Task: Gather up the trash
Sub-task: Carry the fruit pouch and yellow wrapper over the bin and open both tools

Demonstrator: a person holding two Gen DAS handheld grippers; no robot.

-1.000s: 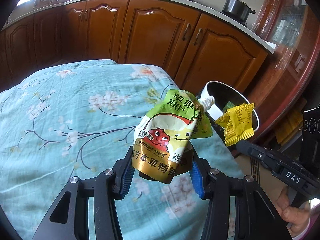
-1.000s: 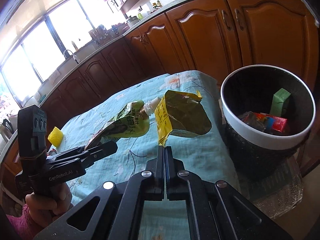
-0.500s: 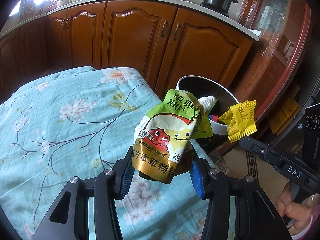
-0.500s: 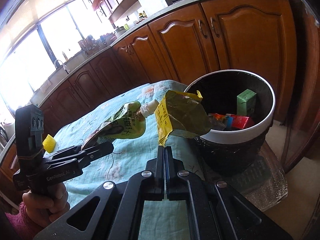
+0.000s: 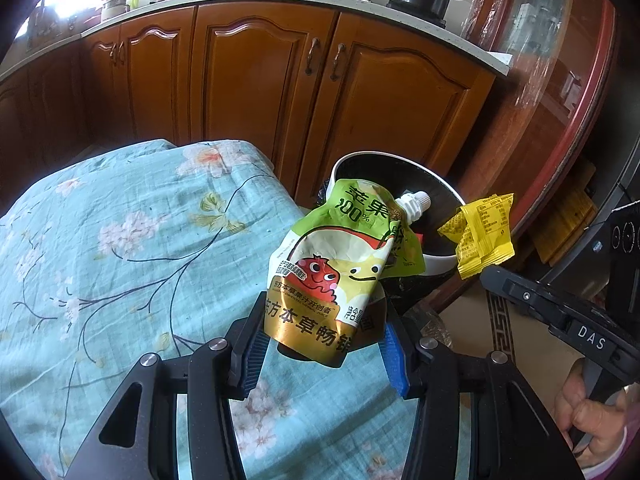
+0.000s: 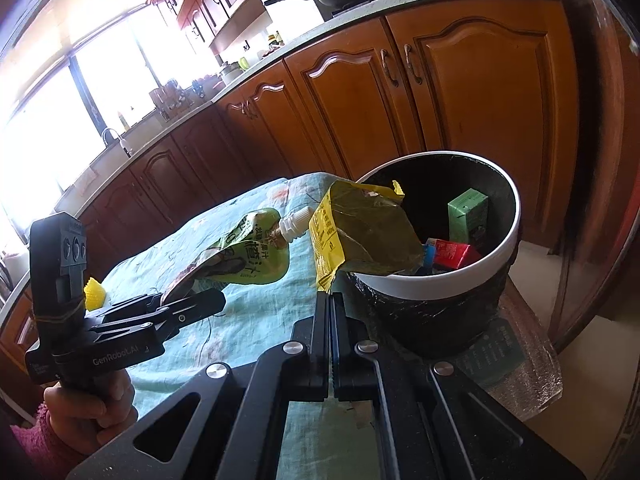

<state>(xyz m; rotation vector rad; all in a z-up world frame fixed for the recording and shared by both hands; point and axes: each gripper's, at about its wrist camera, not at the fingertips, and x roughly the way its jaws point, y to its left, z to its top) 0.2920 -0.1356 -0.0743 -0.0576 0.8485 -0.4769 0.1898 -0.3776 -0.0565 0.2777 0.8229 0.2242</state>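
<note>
Juice pouch [image 5: 332,276] seemingly pinched upright in left tool [image 5: 324,356].

Right gripper [image 6: 331,304]: jaws closed on yellow wrapper [image 6: 362,232], held over rim of trash bin [image 6: 448,282]. Left gripper [image 6: 188,304] pinches green juice pouch [image 6: 244,256] above floral tablecloth [image 6: 264,312]. Bin contains green carton [image 6: 468,216], red packet [image 6: 454,252].

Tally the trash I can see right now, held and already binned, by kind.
Juice pouch in left tongs: 1
Yellow wrapper in right tongs: 1
Green carton in bin: 1
Red packet in bin: 1
Total: 4
</note>
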